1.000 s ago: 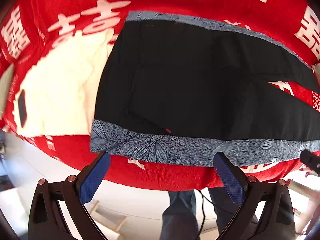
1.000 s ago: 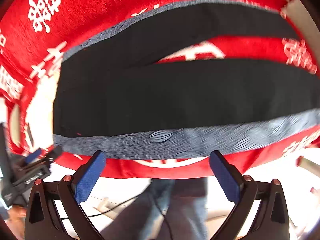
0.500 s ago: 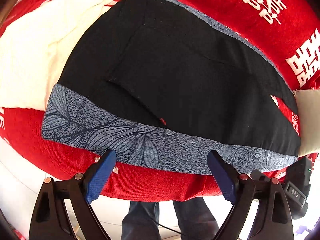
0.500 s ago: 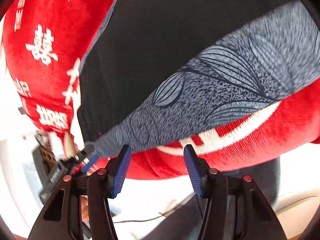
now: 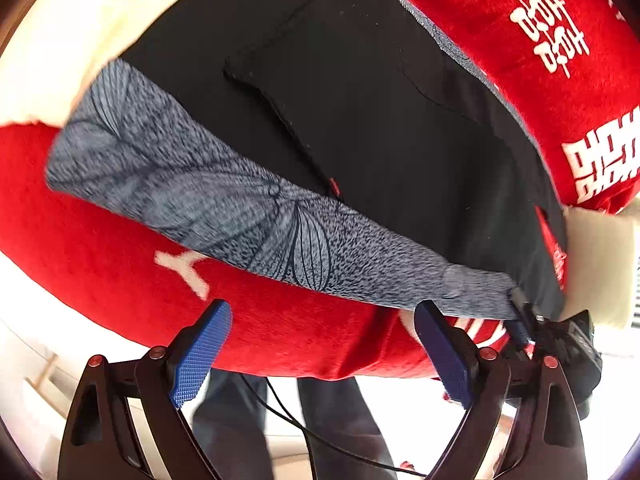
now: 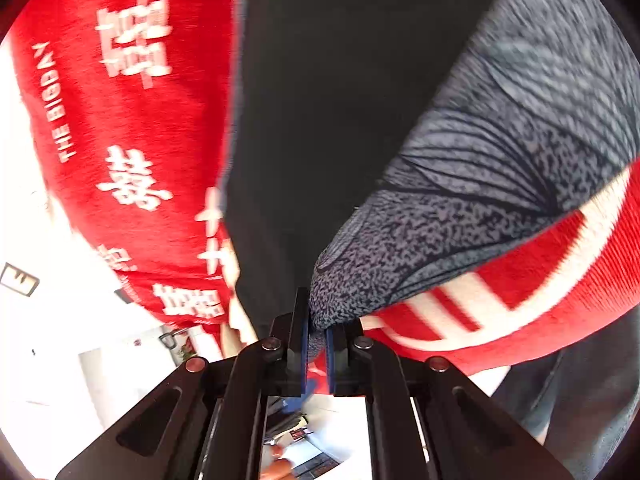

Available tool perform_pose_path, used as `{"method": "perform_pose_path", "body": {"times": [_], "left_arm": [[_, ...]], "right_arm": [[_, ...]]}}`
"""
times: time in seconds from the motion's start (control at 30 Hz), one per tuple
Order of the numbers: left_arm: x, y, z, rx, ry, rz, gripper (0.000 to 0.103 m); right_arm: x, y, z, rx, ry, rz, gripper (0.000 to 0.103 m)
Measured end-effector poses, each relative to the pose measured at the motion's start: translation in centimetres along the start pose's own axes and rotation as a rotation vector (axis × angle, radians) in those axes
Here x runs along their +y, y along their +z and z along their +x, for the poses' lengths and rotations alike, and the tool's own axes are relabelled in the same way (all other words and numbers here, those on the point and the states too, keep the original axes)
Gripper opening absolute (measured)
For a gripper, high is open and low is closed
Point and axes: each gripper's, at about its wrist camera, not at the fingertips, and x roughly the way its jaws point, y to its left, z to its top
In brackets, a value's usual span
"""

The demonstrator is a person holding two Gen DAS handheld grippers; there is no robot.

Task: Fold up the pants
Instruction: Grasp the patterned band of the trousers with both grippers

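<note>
Black pants (image 5: 380, 128) with a grey leaf-patterned waistband (image 5: 248, 216) lie spread on a red blanket (image 5: 100, 256). My left gripper (image 5: 324, 344) is open, its blue pads just below the waistband over the blanket's front edge, holding nothing. My right gripper (image 6: 316, 340) is shut on the corner of the grey waistband (image 6: 460, 208). It also shows in the left wrist view (image 5: 524, 320) at the waistband's right end. The black cloth (image 6: 340, 100) fills the middle of the right wrist view.
The red blanket (image 6: 132, 128) carries white characters. A cream cloth (image 5: 80, 12) lies at the far left under the pants, a white pillow (image 5: 596, 256) at the right. A person's legs (image 5: 344, 432) and a cable stand below the blanket's edge.
My right gripper has closed from open onto the waistband corner. My left gripper has moved closer to the waistband and stayed open.
</note>
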Motion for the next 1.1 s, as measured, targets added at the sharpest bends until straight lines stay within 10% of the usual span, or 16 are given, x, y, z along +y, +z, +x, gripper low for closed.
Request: {"method": "perform_pose_path", "body": {"times": [0.3, 0.43, 0.63, 0.7, 0.77, 1.1], "left_arm": [[0.6, 2.6, -0.2, -0.071, -0.109, -0.138, 0.093], [1.8, 3.4, 0.2, -0.068, -0.18, -0.226, 0.077], [3.1, 3.6, 0.5, -0.086, -0.12, -0.292, 0.077], [2.6, 3.8, 0.4, -0.092, -0.076, -0.281, 0.064], [1.7, 4.1, 0.3, -0.079, -0.008, -0.22, 0.023], [-3.0, 8.1, -7.3, -0.136, -0.061, -0.1, 0.014]], "right_arm": [[4.4, 0.3, -1.1, 0.048, -0.004, -0.103, 0.007], [3.7, 0.2, -0.5, 0.065, -0.012, -0.076, 0.008], [0.8, 1.3, -0.2, 0.076, -0.093, -0.032, 0.027], [0.2, 2.1, -0.3, 0.069, -0.105, 0.003, 0.025], [-0.2, 2.7, -0.5, 0.064, -0.117, 0.045, 0.009], [11.8, 7.2, -1.6, 0.129, -0.173, -0.286, 0.008]]}}
